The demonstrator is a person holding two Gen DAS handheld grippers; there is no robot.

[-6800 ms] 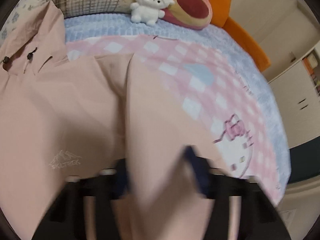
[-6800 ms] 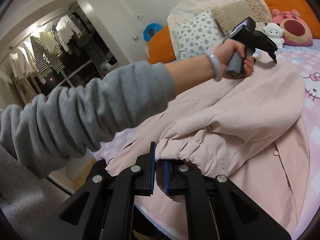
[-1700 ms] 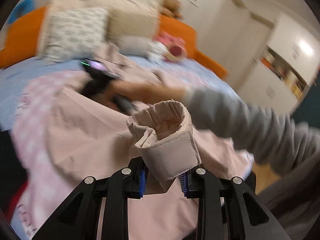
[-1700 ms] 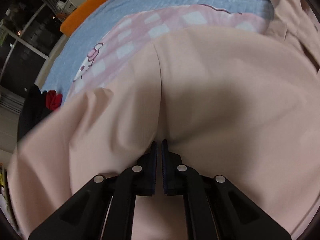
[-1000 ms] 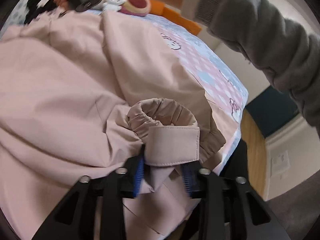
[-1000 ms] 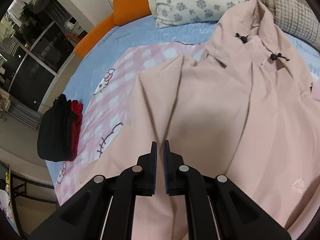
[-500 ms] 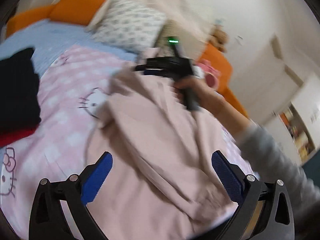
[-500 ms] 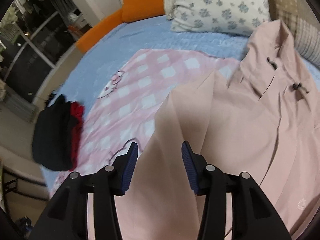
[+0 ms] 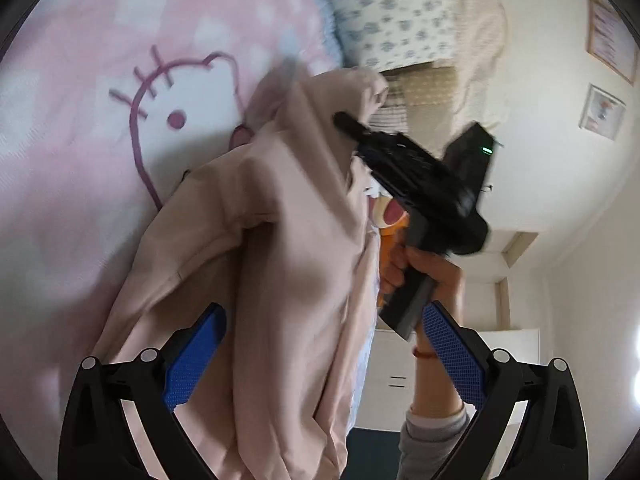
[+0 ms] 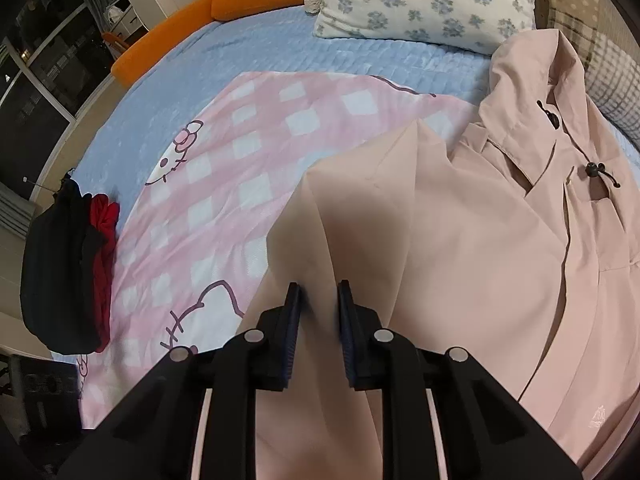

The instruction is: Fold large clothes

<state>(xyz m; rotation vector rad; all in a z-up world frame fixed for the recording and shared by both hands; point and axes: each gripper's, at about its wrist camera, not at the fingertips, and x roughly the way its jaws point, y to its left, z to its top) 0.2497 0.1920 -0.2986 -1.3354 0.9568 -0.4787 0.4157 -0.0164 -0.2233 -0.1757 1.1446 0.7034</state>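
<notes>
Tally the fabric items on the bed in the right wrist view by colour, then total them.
Pink: 2, jacket and checked blanket
Floral white: 1, pillow
Black: 1, garment
Red: 1, garment
Total: 5

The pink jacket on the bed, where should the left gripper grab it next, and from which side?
Probably the folded side edge of the pink jacket lying between the wide-open fingers of the left gripper, approached from the hem end. That edge forms a raised ridge above the Hello Kitty blanket, so a pinch across it looks feasible. The right gripper brackets another fold.
</notes>
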